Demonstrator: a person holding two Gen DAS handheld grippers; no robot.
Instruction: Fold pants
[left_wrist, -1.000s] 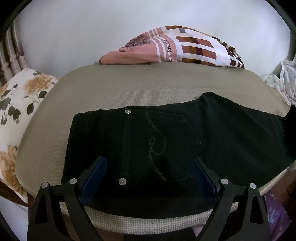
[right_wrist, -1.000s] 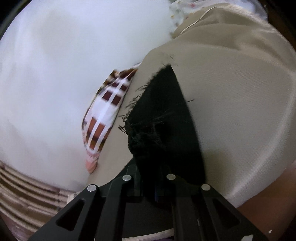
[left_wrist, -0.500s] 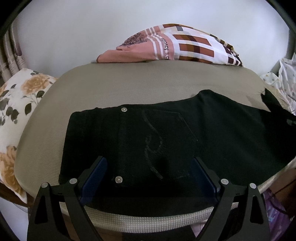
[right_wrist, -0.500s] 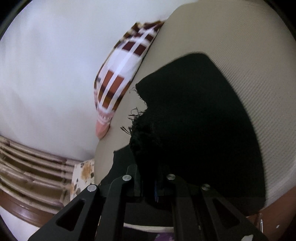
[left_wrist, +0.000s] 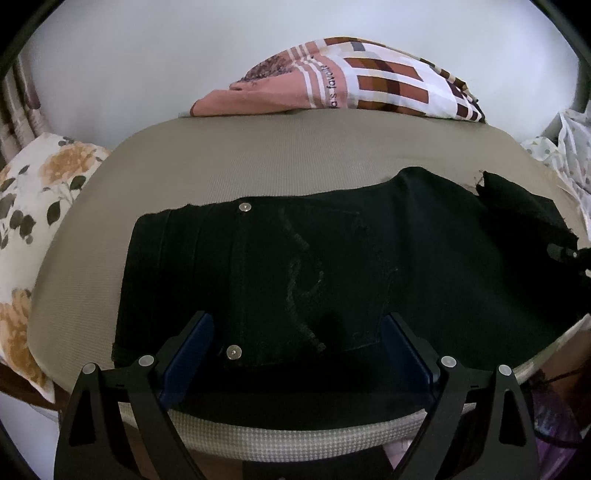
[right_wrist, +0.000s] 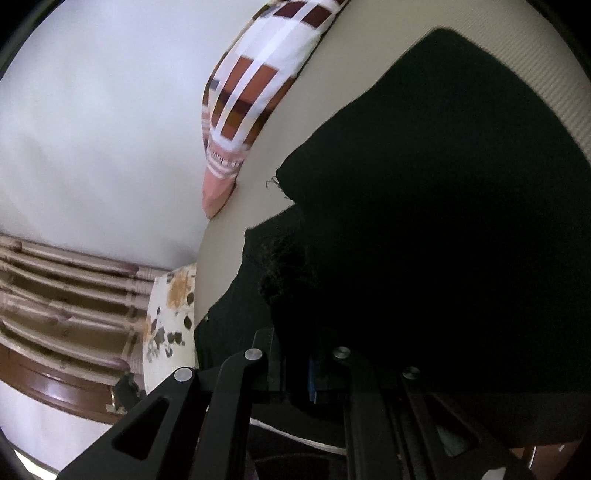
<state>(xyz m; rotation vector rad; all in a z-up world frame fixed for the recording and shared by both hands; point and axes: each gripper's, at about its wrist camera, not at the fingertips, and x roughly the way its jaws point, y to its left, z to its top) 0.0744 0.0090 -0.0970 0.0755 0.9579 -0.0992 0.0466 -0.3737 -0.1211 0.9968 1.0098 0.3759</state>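
Observation:
Black pants (left_wrist: 332, 266) lie flat across a beige mattress (left_wrist: 258, 162), waistband at the left, back pocket and two rivets facing up. My left gripper (left_wrist: 297, 336) is open and empty, its blue pads hovering over the waist end near the front edge. My right gripper (right_wrist: 295, 354) is shut on the frayed leg hem of the pants (right_wrist: 424, 221) and holds it lifted over the rest of the leg. That lifted hem also shows at the right in the left wrist view (left_wrist: 517, 199).
A pink, white and brown checked cloth (left_wrist: 351, 81) lies at the mattress's far edge against a white wall. A floral pillow (left_wrist: 26, 221) sits at the left. Patterned white fabric (left_wrist: 569, 147) lies at the right. A wooden railing (right_wrist: 66, 280) stands beyond the pillow.
My right gripper has carried the leg hem leftward over the pants, towards the waist. The folded-over leg end has come into the left wrist view at the right. My left gripper has stayed open in place.

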